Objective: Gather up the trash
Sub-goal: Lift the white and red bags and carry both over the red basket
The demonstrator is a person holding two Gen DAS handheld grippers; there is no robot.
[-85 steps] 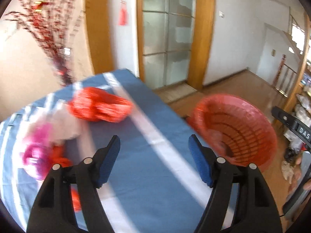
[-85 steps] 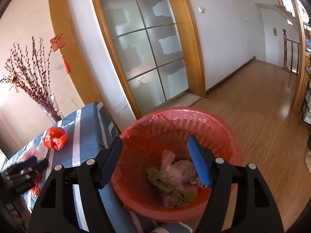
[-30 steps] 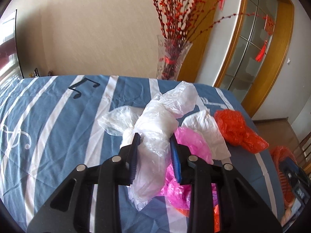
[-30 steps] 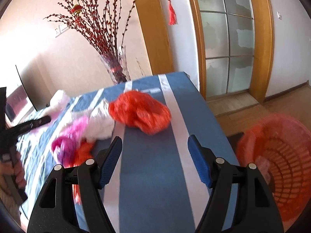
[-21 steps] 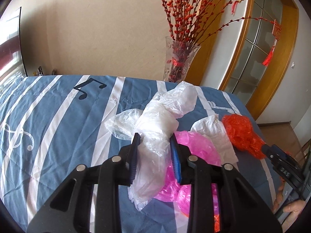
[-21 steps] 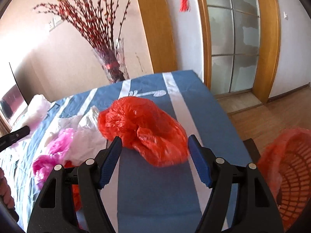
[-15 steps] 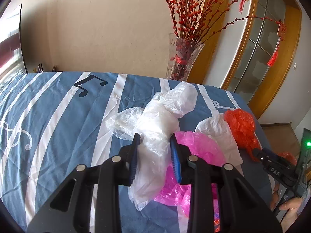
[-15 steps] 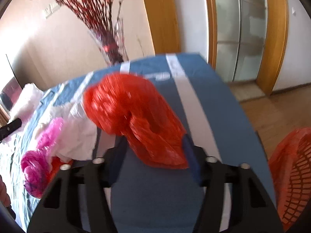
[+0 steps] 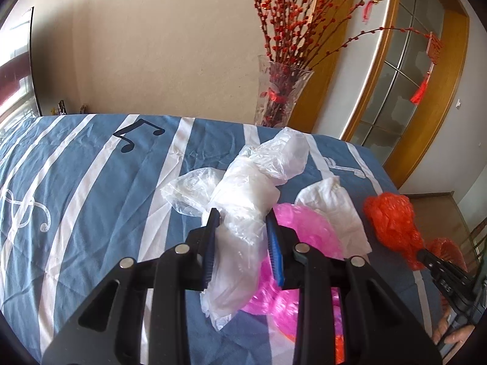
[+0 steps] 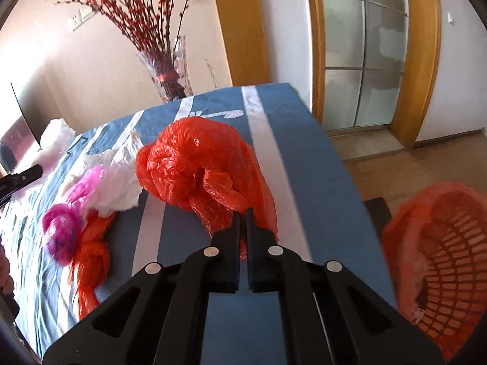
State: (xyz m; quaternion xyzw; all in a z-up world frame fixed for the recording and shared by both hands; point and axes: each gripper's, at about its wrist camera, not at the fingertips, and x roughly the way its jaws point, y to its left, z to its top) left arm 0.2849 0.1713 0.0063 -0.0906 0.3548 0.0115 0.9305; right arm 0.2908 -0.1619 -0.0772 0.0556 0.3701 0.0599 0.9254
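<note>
Blue cloth with white stripes and music-note prints (image 9: 91, 182) covers the desk, which stands against a beige wall with a wood-framed glass door to the right.

At the centre of the left wrist view, the left gripper (image 9: 245, 237) has its jaws narrowed onto a crumpled translucent white plastic bag (image 9: 243, 210), the blue pads pressing its sides. A bright pink plastic bag (image 9: 304, 234) lies just right of it, touching, and a white crumpled bag (image 9: 334, 210) beside that. Only this view shows the black music note printed on the cloth at upper left and the clear glass vase of red-berried branches (image 9: 280, 97) in full at upper centre. At the right edge the right gripper appears as a dark tip against a crumpled red-orange plastic bag (image 9: 392, 225).

The right wrist view shows that grip closely: the right gripper (image 10: 242, 216) has just been closing, and its jaws now stand nearly together, pinching a fold of the red-orange plastic bag (image 10: 197, 164) at frame centre. The bag rests on the cloth. This view alone shows the red lattice plastic basket (image 10: 441, 243) with a red liner at lower right, off the desk's edge over the wooden floor, and a second red-orange bag (image 10: 91, 252) at lower left beneath the pink bag (image 10: 70, 222).
</note>
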